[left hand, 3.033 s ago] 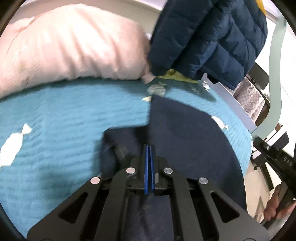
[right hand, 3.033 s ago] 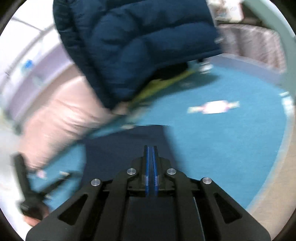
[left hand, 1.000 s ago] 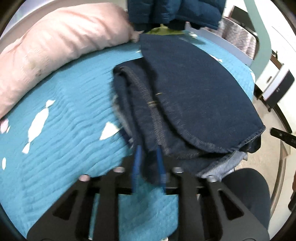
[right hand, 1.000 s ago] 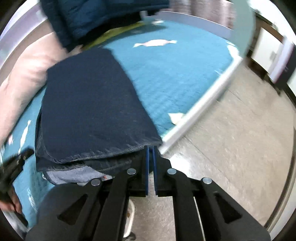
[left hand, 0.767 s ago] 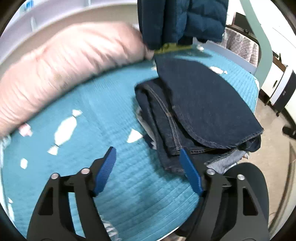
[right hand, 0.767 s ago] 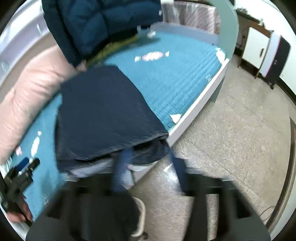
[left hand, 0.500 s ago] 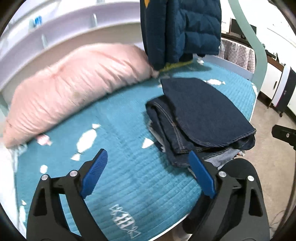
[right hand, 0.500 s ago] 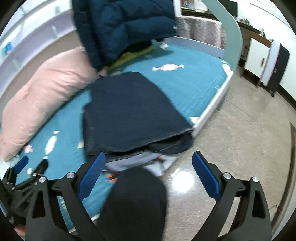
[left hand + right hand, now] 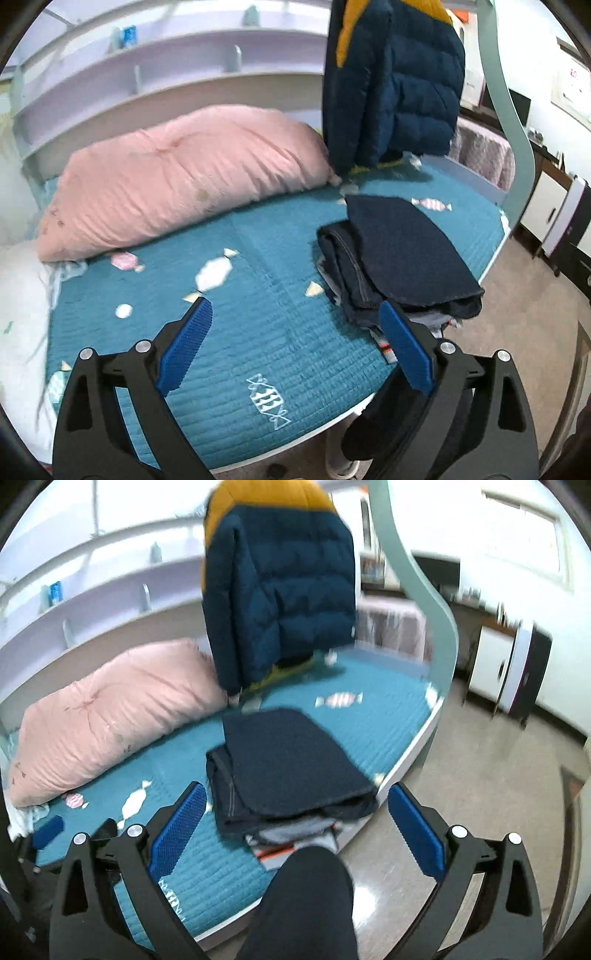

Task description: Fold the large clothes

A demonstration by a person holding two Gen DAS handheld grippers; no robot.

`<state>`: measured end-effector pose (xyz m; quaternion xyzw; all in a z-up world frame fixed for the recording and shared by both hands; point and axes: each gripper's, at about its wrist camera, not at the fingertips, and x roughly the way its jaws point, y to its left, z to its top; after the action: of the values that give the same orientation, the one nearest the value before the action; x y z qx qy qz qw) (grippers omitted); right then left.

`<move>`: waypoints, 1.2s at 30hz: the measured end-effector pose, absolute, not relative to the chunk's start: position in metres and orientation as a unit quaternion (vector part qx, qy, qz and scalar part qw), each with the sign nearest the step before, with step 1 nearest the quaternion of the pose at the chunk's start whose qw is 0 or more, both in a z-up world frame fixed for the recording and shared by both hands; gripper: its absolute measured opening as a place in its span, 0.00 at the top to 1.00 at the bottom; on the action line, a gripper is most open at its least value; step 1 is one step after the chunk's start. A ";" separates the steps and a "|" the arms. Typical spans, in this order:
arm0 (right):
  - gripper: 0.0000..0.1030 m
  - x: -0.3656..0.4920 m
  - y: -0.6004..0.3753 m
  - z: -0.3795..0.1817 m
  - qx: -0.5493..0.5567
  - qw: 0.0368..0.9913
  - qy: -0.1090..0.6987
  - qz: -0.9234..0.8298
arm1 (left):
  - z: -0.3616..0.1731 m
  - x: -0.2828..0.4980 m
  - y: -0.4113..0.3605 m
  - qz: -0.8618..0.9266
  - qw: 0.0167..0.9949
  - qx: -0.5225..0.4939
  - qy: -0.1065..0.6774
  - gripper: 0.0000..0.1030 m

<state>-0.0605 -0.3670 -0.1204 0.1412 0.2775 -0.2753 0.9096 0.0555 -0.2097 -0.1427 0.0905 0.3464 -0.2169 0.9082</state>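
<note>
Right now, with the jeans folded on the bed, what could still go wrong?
The folded jeans sit at the edge of the bed, their lower layers overhanging, so they might slide to the floor. The hanging puffer jacket could be snagged on a reach back. Both grippers, left and right, are open, holding nothing.

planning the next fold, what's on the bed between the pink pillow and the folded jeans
Only bare teal bedspread with printed candy shapes lies between the pink pillow and the folded jeans; the left wrist view shows it best.

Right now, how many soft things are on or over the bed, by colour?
Dark blue: 2, the folded jeans and the hanging puffer jacket
Pink: 1, the big pillow
Teal: 1, the quilted bedcover
Total: 4
</note>
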 end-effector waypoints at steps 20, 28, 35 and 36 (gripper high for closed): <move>0.07 -0.112 -0.310 -0.048 0.081 0.937 0.239 -0.243 | -0.032 -0.039 -0.163 -0.175 0.946 0.093 0.258 0.09; 0.07 -0.121 -0.302 -0.036 0.069 0.943 0.230 -0.230 | -0.016 -0.057 -0.147 -0.156 0.953 0.077 0.248 0.09; 0.07 -0.118 -0.305 -0.037 0.078 0.941 0.244 -0.221 | -0.014 -0.062 -0.147 -0.163 0.952 0.071 0.250 0.09; 0.07 -0.118 -0.305 -0.037 0.079 0.941 0.245 -0.220 | -0.014 -0.062 -0.147 -0.164 0.951 0.071 0.251 0.09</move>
<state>-0.1180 -0.3055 -0.0368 0.0792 0.2452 -0.2204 0.9408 -0.0617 -0.1474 -0.0138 0.0709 0.2506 -0.1639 0.9515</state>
